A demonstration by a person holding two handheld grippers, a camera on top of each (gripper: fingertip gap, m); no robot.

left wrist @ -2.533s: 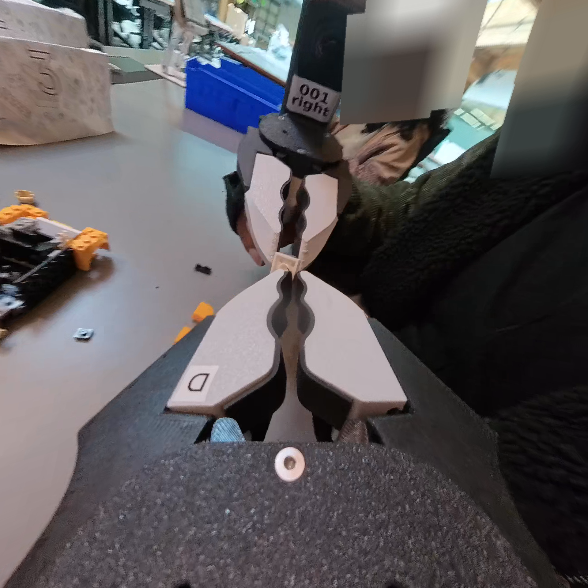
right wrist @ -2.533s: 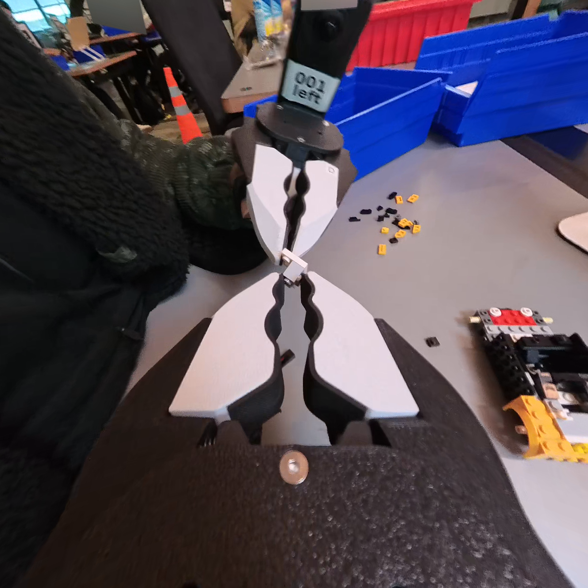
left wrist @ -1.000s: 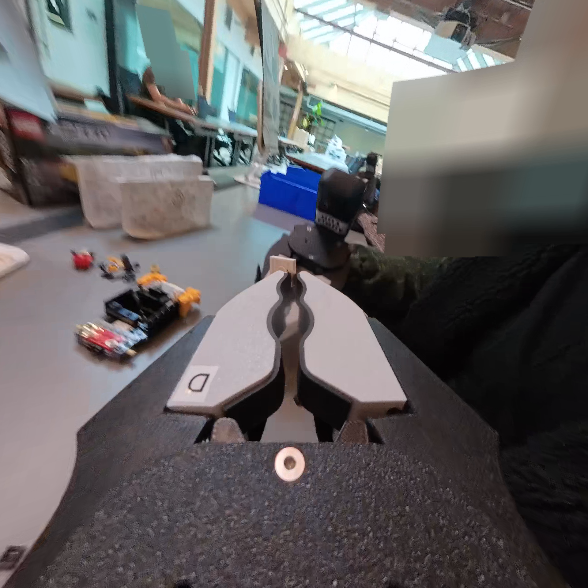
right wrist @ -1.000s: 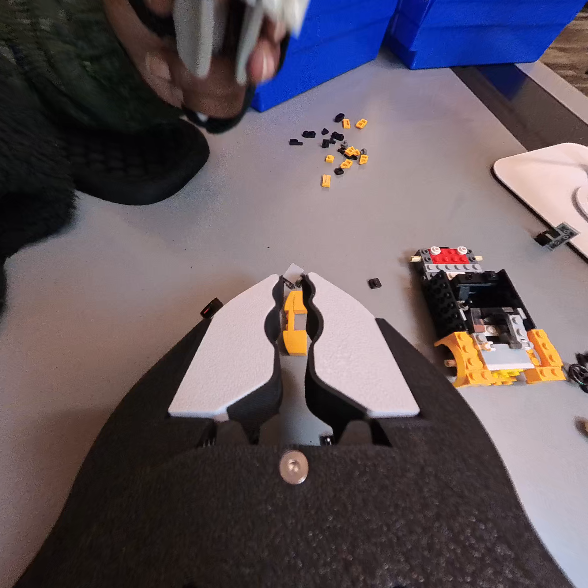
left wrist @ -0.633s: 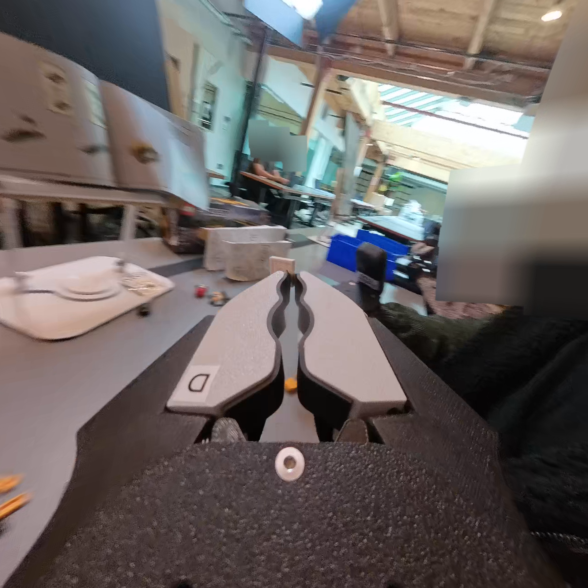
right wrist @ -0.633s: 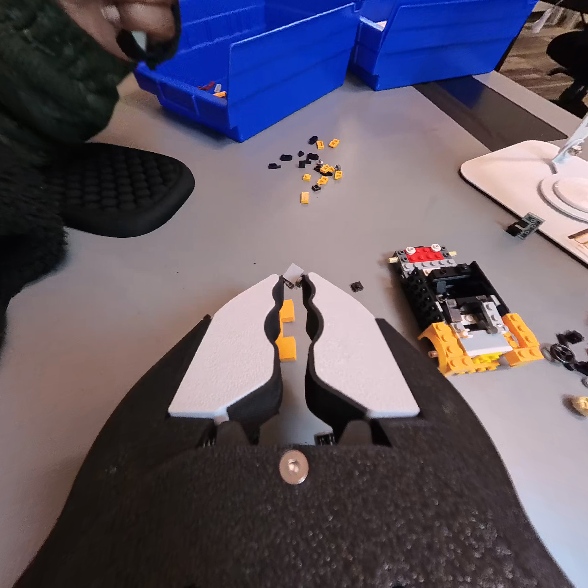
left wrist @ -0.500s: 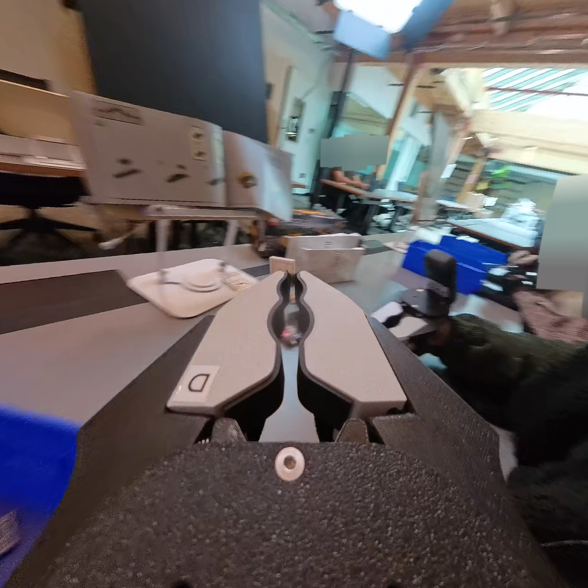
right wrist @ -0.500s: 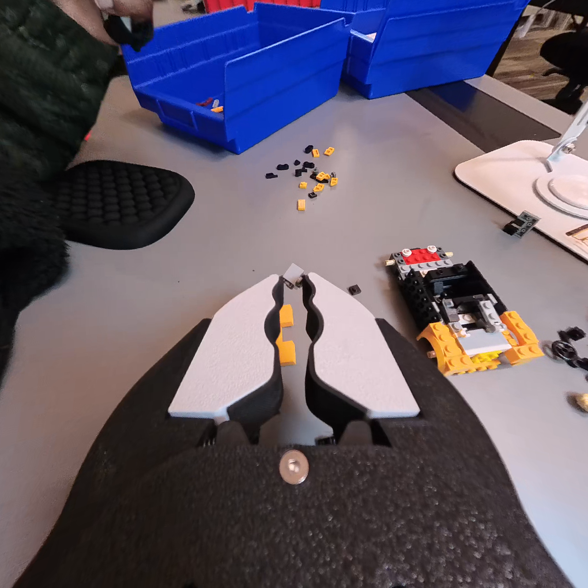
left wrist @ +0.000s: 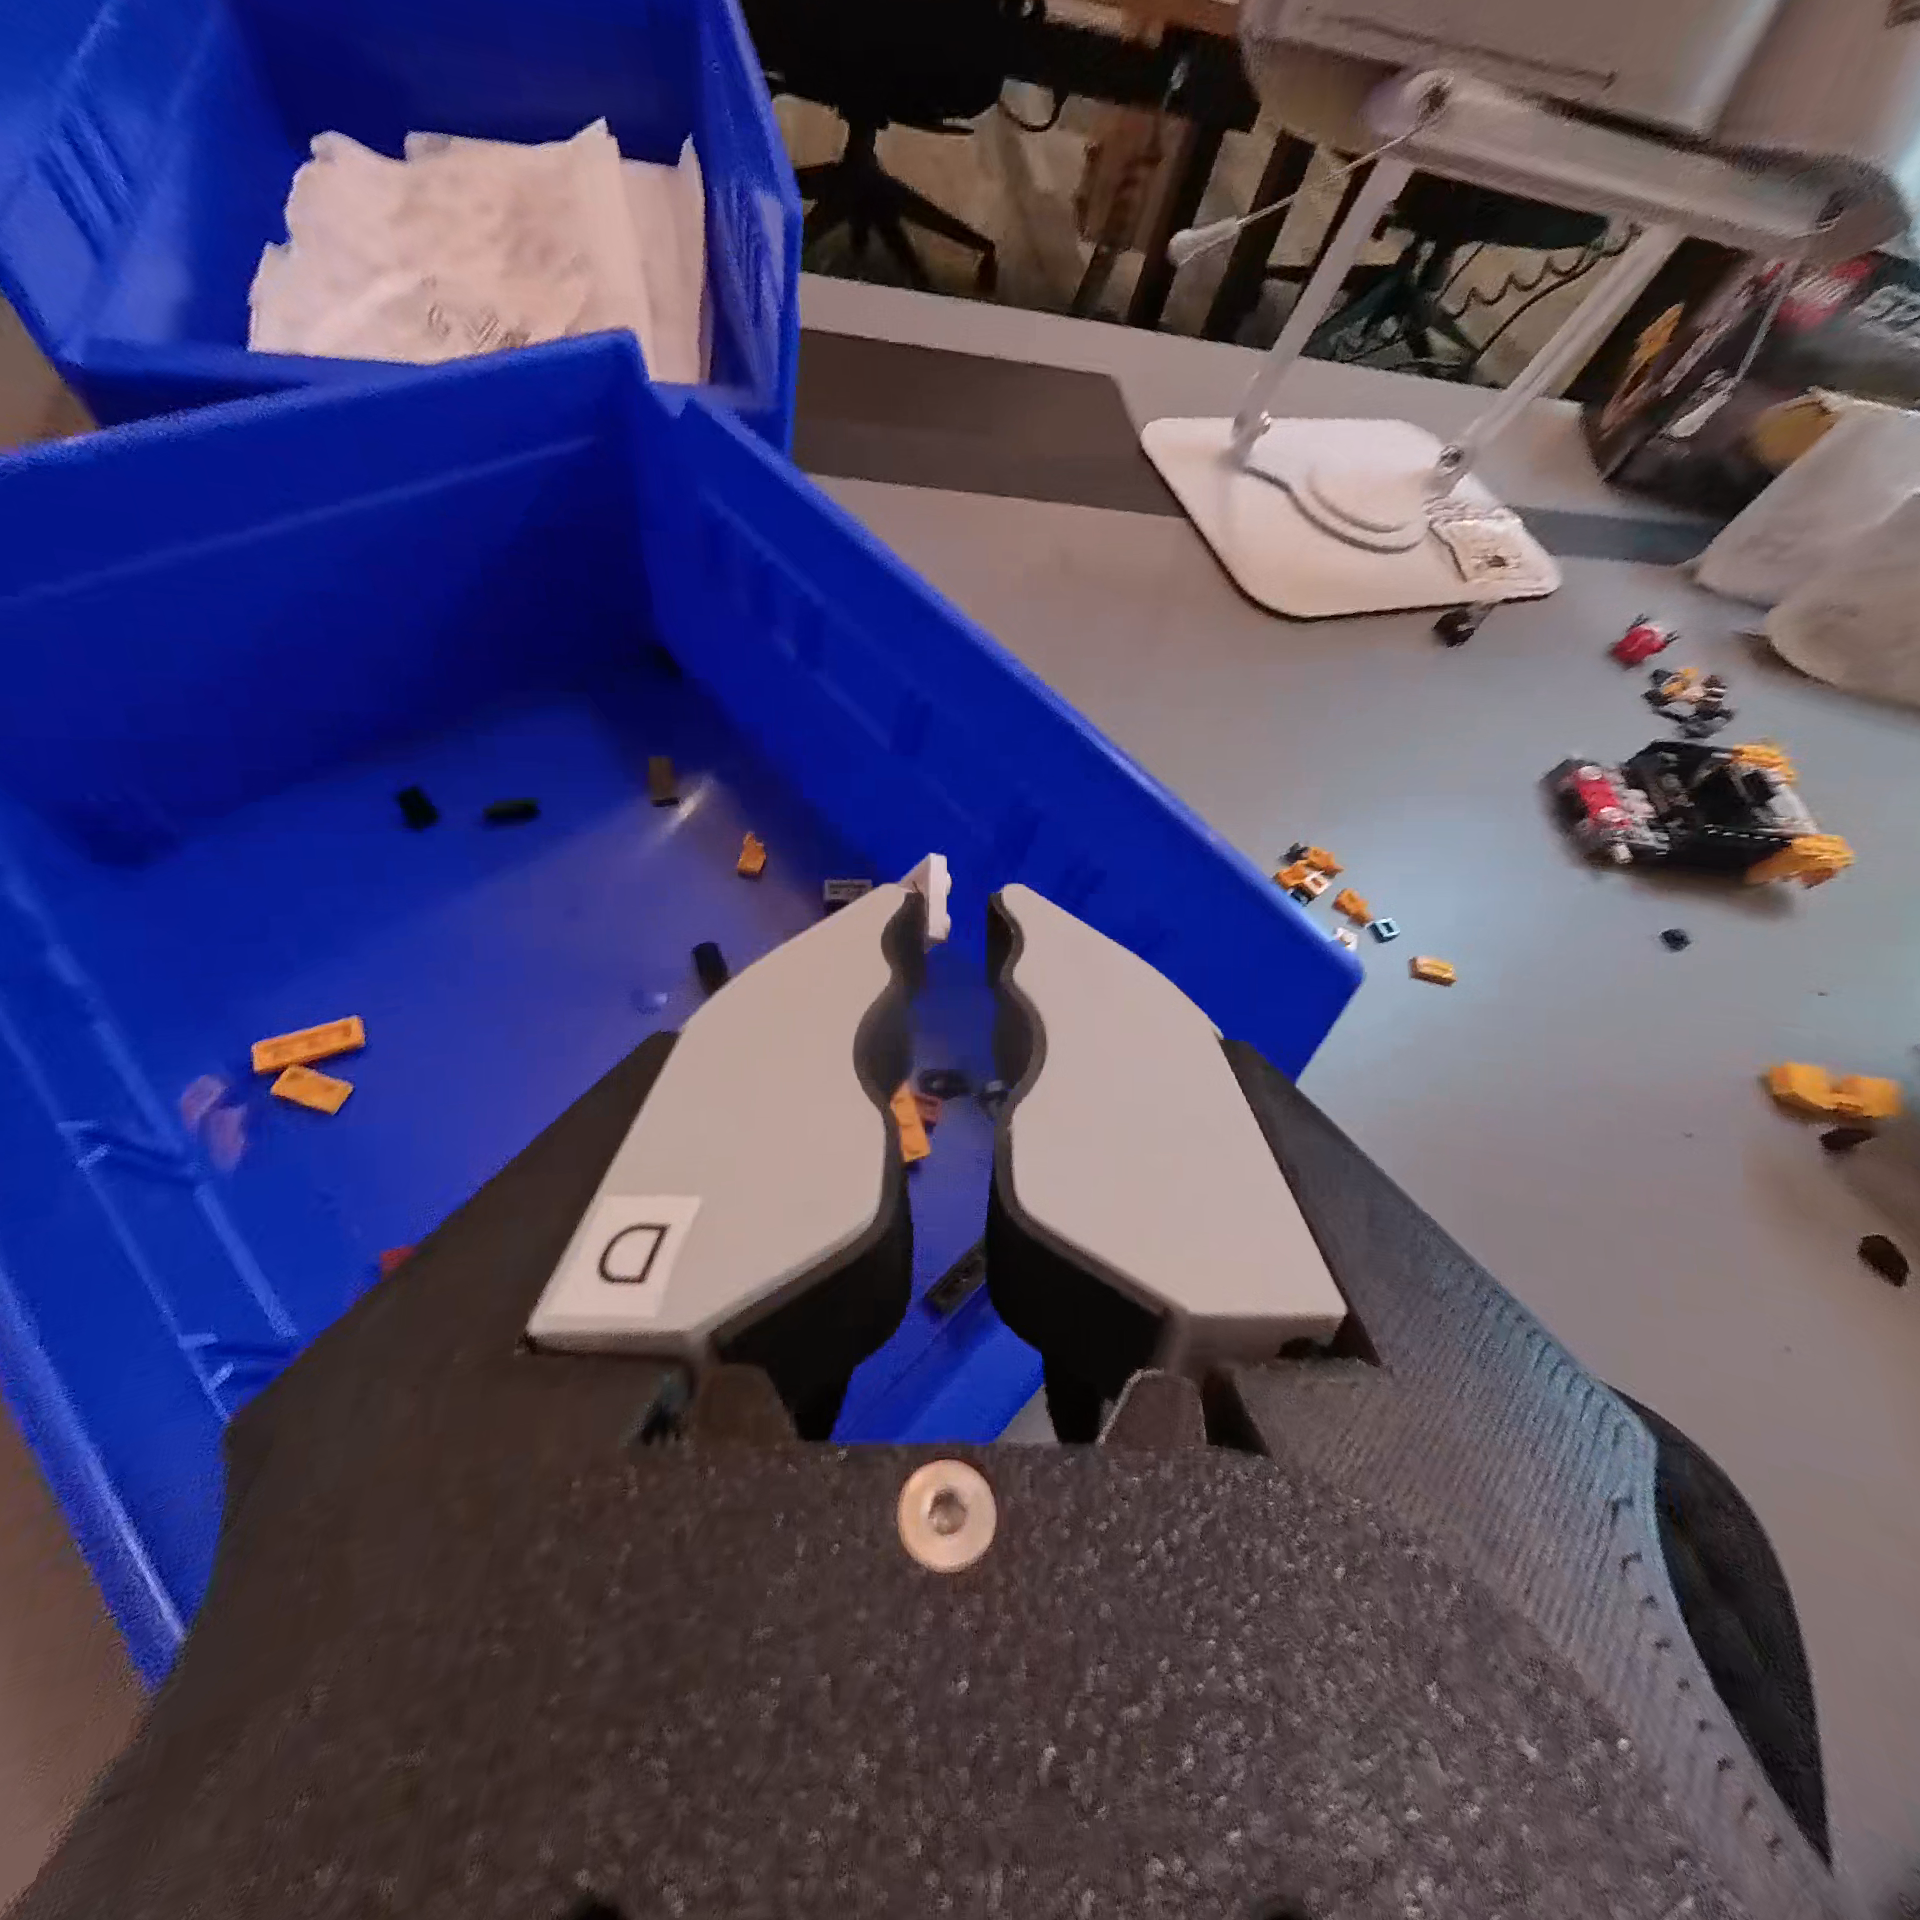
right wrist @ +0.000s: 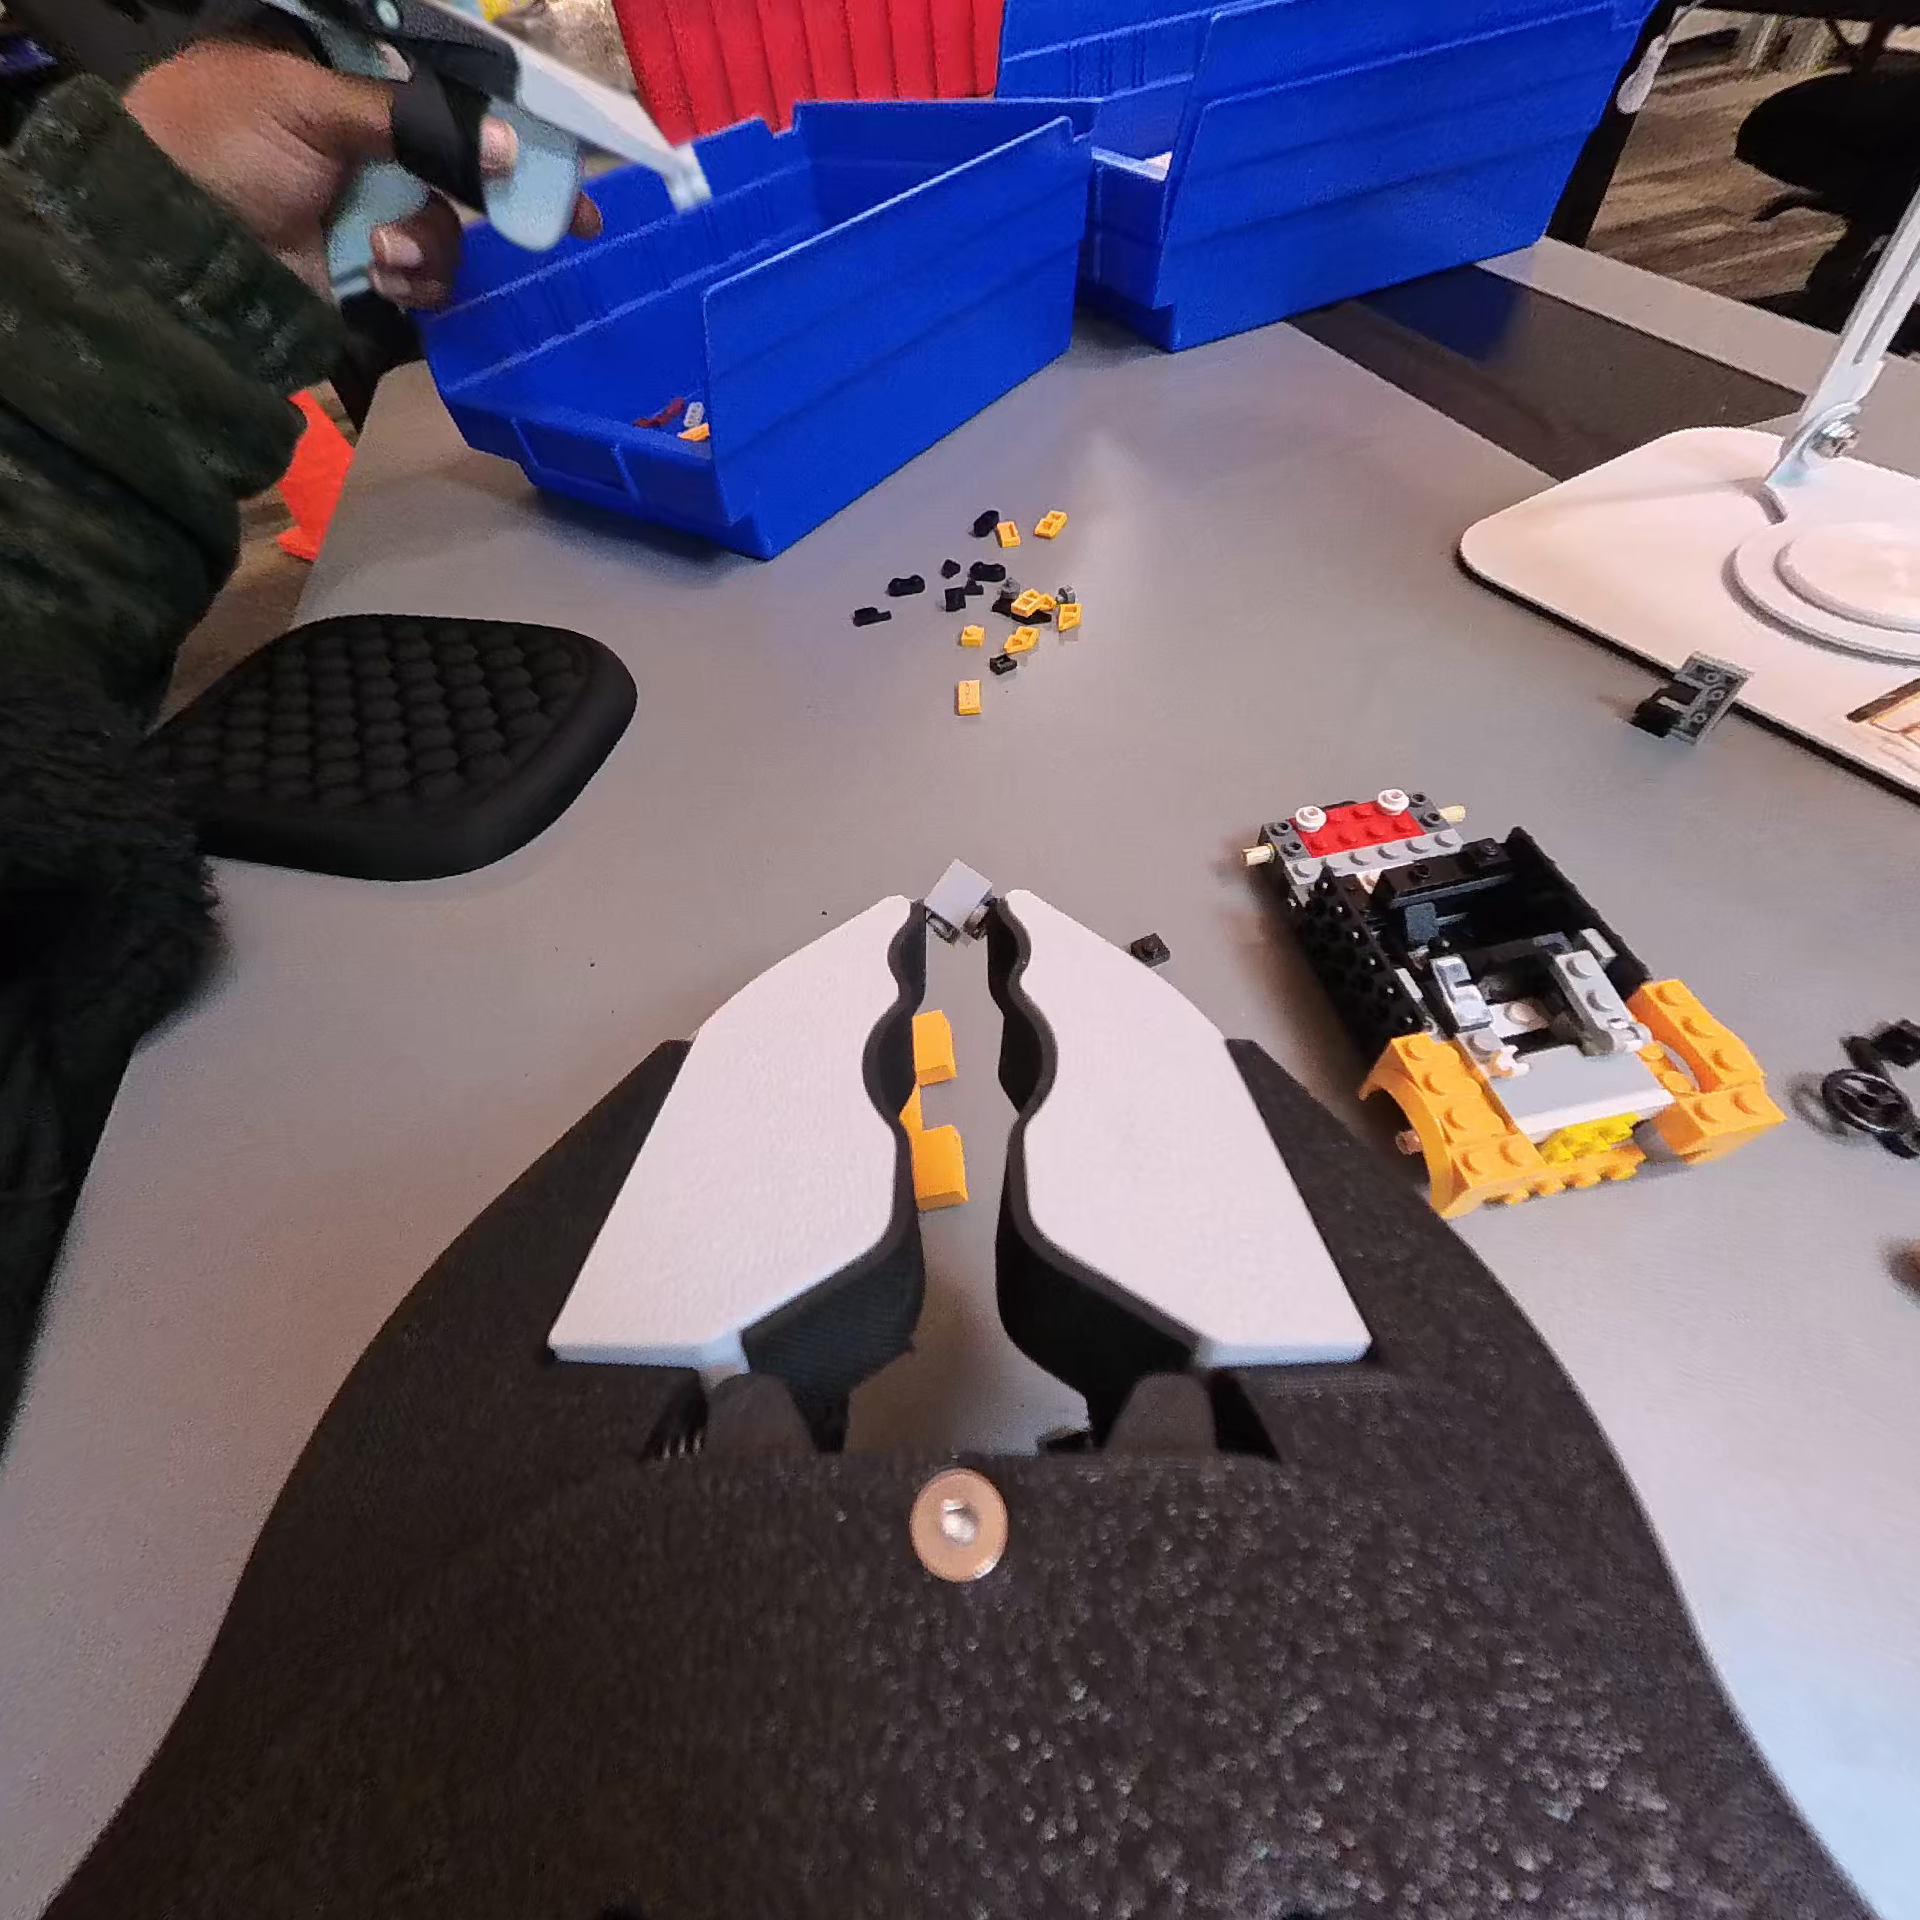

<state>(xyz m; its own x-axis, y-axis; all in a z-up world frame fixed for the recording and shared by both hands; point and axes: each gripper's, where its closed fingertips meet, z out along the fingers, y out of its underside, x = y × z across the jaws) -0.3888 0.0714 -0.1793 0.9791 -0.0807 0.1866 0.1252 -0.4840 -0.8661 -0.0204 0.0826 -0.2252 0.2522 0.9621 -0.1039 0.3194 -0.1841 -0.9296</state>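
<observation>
Grey textured fingers of the left gripper point(left wrist: 961, 914) hang tilted down over a blue plastic bin point(left wrist: 1039, 821), jaws narrowly apart; a small white plate point(left wrist: 938, 896) clings to the left fingertip, w/ a gap to the right pad. Right gripper point(right wrist: 961, 914) sits low above the grey table point(right wrist: 727, 779), pinching a small grey brick point(right wrist: 961, 894) btwn both tips. Orange curved pieces point(right wrist: 935, 1101) lie under its jaws; a studded black/orange model point(right wrist: 1496, 997) is nearby, to its right.

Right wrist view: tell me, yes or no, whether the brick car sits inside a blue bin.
No: the brick car rests on the grey table, apart from the blue bin farther back.
</observation>
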